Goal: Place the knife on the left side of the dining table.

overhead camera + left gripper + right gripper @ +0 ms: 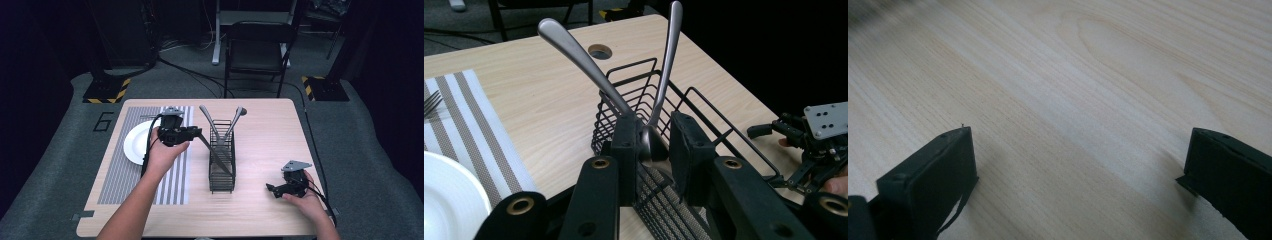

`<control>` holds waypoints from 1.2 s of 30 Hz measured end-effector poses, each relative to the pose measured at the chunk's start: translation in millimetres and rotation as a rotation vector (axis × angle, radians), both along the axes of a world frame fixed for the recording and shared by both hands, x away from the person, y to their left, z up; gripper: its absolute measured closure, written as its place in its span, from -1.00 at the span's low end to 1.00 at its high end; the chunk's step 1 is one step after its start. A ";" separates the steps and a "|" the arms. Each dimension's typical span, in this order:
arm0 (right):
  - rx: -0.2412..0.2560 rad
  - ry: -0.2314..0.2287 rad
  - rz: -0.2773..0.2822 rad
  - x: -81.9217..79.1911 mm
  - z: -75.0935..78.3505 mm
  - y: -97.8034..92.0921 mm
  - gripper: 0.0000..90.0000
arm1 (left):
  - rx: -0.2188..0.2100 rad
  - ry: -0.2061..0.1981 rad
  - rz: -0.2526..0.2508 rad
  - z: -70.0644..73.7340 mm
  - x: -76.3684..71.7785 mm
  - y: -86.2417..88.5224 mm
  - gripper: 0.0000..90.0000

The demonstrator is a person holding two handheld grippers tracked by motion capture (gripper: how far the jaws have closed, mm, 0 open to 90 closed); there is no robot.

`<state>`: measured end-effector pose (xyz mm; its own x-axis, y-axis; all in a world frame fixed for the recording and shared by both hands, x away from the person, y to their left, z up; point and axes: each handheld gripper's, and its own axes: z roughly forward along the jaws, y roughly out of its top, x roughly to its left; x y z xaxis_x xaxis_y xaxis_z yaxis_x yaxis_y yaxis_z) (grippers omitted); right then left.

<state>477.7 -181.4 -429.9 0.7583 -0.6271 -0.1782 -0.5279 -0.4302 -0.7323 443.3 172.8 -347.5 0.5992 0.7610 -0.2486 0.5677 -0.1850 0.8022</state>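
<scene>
- The left gripper is matte black, with brass-ringed holes along its arms and thick rectangular pads.
- The right gripper is black too, topped by a grey three-cornered plate with small holes.
- Black cables trail from both.
- The forearms are bare, without sleeves.

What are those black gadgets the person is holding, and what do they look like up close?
They are two handheld grippers. The left gripper and right gripper are black, angular frames, each with a grey three-cornered plate on top and a black cable trailing back along the arm. The jaws end in flat rectangular black pads, and brass-coloured rivets mark the joints. The forearms are bare, without sleeves.
</scene>
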 end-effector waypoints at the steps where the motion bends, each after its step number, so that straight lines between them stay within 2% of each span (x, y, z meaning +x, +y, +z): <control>1: 0.000 0.000 0.000 0.0 0.0 0.0 -1.00 | -0.004 -0.001 0.000 -0.3 0.2 0.0 0.64; 10: -0.002 -0.001 0.000 0.0 0.0 0.1 -1.00 | -0.024 -0.003 0.003 -0.4 0.9 -2.3 0.67; 17: 0.000 0.000 0.000 0.0 0.0 0.0 -1.00 | -0.030 -0.027 -0.012 5.2 -4.2 -9.7 0.72; 28: -0.001 0.001 0.003 -0.1 0.1 0.1 -1.00 | -0.023 -0.065 -0.091 19.6 -20.3 -30.2 0.80; 36: -0.001 -0.001 0.000 -0.1 0.0 0.1 -1.00 | -0.013 -0.057 -0.131 28.2 -28.7 -44.2 0.85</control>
<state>477.7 -181.4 -429.9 0.7584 -0.6272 -0.1771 -0.5274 -0.4309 -0.7322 414.6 128.5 -319.3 0.7070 0.6719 -0.2208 0.4928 -0.2440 0.8352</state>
